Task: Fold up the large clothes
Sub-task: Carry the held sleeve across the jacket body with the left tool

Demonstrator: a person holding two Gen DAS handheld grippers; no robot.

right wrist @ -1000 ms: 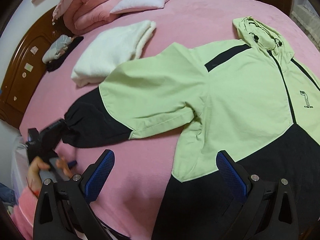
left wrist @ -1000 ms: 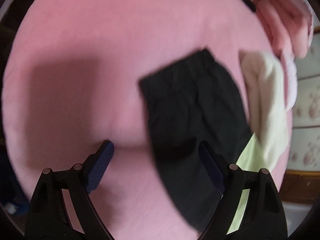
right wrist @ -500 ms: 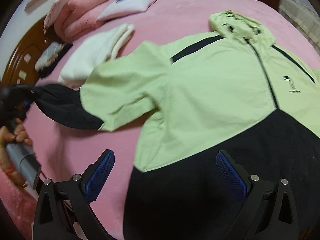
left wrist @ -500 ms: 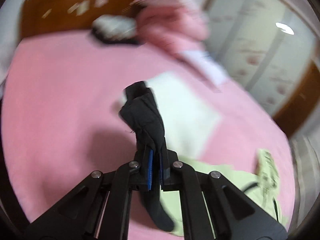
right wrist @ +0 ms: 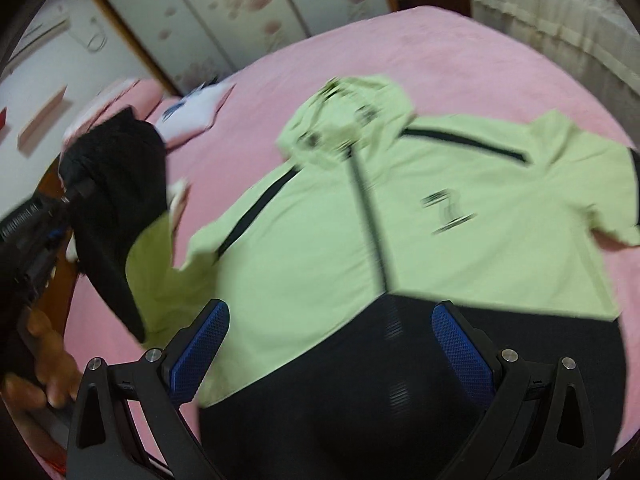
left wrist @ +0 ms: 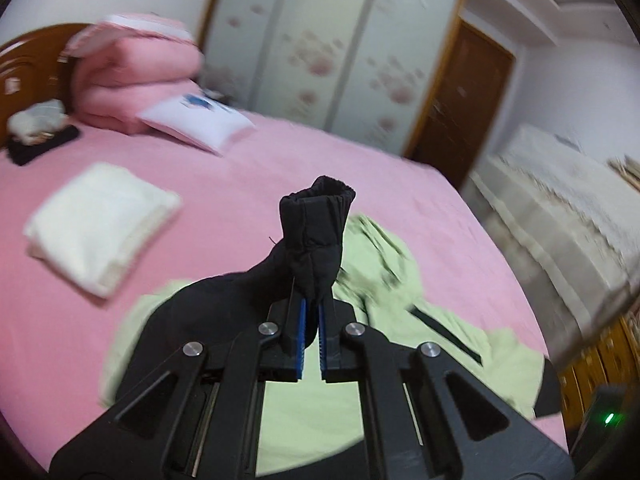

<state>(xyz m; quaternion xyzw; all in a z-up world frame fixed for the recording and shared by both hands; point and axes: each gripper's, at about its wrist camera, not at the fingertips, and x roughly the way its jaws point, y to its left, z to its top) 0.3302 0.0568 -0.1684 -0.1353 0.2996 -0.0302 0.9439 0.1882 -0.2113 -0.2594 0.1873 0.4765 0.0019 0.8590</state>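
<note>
While the left gripper (left wrist: 311, 322) is clamped on the hooded jacket's (right wrist: 420, 208) black cuff (left wrist: 320, 216) and the right gripper (right wrist: 334, 346) gapes empty, the sleeve is best laid flat across the chest.

Dark logo on jacket (right wrist: 400, 216) chest (right wrist: 446, 212), resembling numeral 7; blurred, lettering beneath unreadable.

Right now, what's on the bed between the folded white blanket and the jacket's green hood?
Nothing: only bare pink bedsheet lies between the white blanket and the hood. The left wrist view shows it best.
</note>
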